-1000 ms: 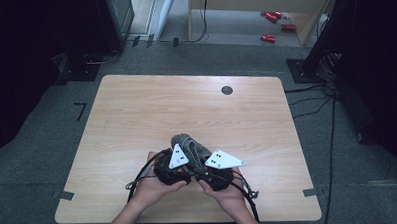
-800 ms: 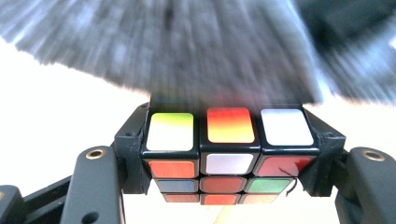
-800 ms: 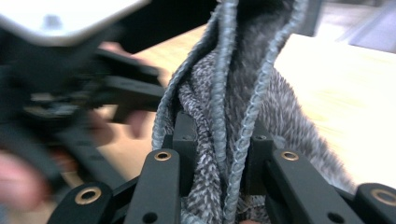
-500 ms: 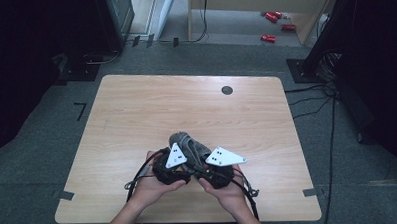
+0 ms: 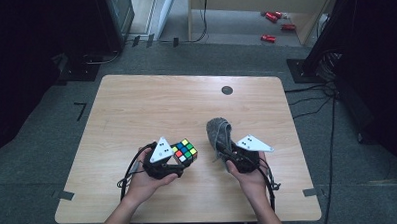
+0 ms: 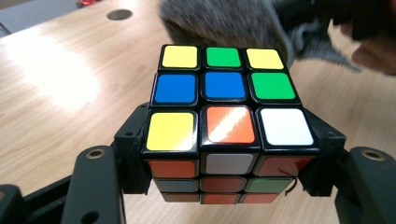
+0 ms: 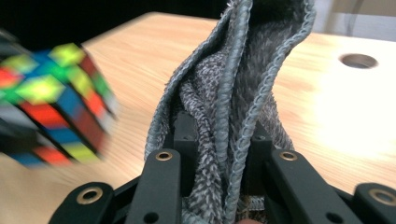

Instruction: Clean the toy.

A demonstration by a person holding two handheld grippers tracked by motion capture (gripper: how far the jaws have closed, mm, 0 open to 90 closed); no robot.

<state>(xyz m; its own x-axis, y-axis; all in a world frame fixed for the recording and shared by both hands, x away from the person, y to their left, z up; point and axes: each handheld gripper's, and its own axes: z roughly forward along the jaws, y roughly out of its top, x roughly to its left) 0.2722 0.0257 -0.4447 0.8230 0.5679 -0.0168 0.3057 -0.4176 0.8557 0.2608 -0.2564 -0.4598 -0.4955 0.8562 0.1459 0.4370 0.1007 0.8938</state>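
I see my left gripper [image 5: 184, 157] over the near part of the light wooden table [image 5: 136, 109], and its jaws are clenched on a multicoloured puzzle cube with black edges [image 5: 185, 151]. In the left gripper view this cube [image 6: 229, 112] sits between the two black jaws, pressed at both sides, and its top face shows yellow, green, blue, orange and white squares. My right gripper [image 5: 227, 151] is to the right of it, a little apart, and its jaws are grasping a grey fluffy cloth with stitched edges [image 5: 220, 134]. In the right gripper view the cloth [image 7: 233, 107] stands up in folds from between the jaws, and the cube [image 7: 56, 102] appears blurred at the left. A small round dark hole [image 5: 227, 90] is in the table at the far side, well apart from both grippers.
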